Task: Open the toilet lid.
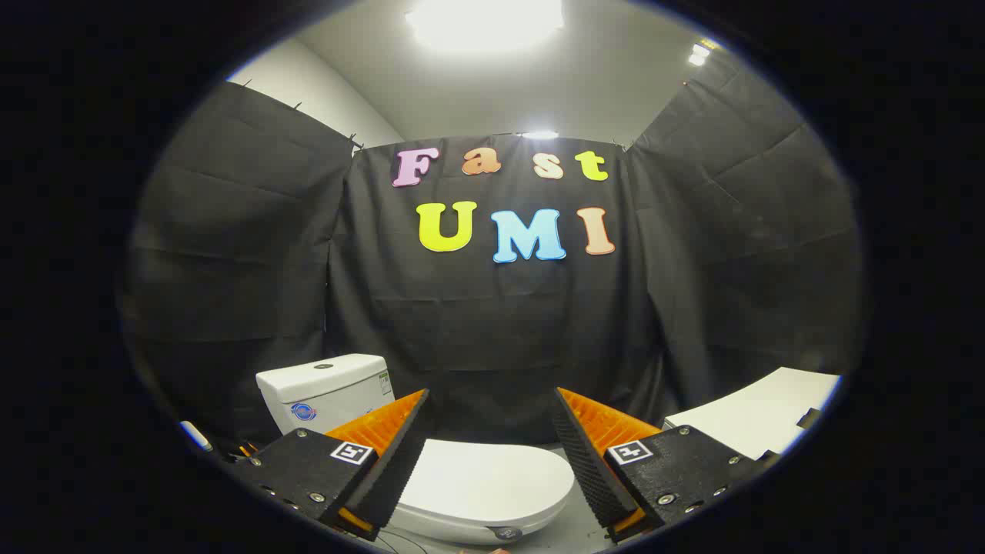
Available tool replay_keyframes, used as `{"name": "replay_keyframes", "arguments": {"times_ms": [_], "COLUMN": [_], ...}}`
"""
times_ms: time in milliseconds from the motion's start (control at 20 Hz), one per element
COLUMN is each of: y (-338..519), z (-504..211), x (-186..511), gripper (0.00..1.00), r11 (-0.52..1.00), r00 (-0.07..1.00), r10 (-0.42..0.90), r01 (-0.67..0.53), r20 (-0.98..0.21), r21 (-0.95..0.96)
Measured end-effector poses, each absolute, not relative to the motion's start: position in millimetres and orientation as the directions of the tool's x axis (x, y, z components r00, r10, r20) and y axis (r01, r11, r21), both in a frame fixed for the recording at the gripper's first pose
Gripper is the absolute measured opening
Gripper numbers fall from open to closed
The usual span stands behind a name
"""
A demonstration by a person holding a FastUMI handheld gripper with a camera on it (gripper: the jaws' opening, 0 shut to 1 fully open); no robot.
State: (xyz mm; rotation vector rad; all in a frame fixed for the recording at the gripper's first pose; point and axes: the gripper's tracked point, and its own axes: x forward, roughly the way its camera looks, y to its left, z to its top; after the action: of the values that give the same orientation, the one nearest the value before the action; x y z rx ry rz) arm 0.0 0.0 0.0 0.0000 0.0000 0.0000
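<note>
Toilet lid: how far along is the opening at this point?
Nothing looks done yet: the toilet lid lies flat and closed on the bowl, with the tank off to one side of it. In hand: the tool is held above the lid, its fingers spread wide and touching nothing. Left: come down to the lid's edge, catch it and swing it up.

Hand-held gripper (489, 454) fingers apart; clear gap above closed lid (481, 477).

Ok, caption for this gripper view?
Open gripper hovering above the closed white oval toilet lid, white ceramic tank beyond its fingers.
</note>
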Motion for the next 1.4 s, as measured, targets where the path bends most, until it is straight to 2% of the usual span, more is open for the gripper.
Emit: {"name": "replay_keyframes", "arguments": {"times_ms": [200,950,1150,1400], "y": [-2.2,-1.4,12.8,17.5], "z": [-12.3,-10.4,-28.1,-52.2], "x": [-4.4,-8.8,-6.0,-5.0], "gripper": [0.95,0.95,0.95,0.95], "r11": [1.0,0.999,0.999,1.0], "r00": [0.999,1.0,0.998,0.995], "r10": [0.005,0.001,0.033,0.008], "r01": [-0.005,-0.002,-0.032,-0.008], "r20": [-0.033,-0.018,-0.055,-0.1], "r21": [0.0,-0.046,0.023,-0.001]}}
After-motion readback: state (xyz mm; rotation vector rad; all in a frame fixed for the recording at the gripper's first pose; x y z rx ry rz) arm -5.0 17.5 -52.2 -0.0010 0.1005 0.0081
